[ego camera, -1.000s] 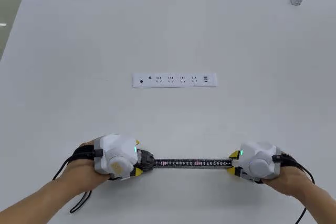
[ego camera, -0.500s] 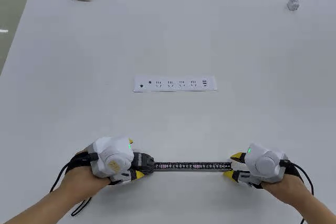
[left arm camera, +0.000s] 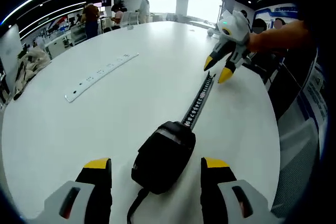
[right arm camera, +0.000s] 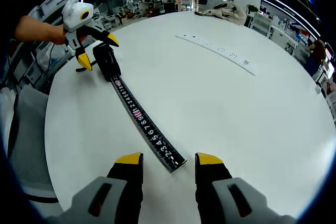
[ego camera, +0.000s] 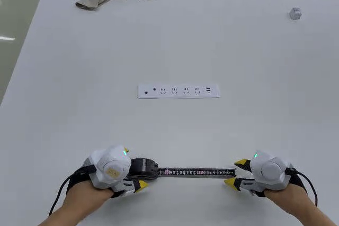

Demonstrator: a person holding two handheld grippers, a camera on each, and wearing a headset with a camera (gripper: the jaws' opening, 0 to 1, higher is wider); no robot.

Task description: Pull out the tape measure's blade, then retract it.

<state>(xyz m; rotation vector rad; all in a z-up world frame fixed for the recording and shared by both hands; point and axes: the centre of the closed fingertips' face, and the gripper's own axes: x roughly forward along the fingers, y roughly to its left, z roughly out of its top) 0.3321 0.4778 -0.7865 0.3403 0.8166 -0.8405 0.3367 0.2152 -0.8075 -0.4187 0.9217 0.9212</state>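
Left gripper (left arm camera: pixel 156 163): we see its jaws spread wide; the tape measure (ego camera: pixel 143 168) sits between them, a gap on each side
Right gripper (right arm camera: pixel 169 158): jaws parted, clasping nothing; the blade (ego camera: pixel 196 172) ends just ahead of them
Blade: drawn out, flat on the white table (ego camera: pixel 238 51) between both grippers
Power strip (ego camera: pixel 178 91): well apart, farther up

The left gripper (left arm camera: pixel 156 166) has its jaws apart around the black tape measure (left arm camera: pixel 164 153); the blade (left arm camera: pixel 199 99) runs toward the right gripper (left arm camera: pixel 217 72).
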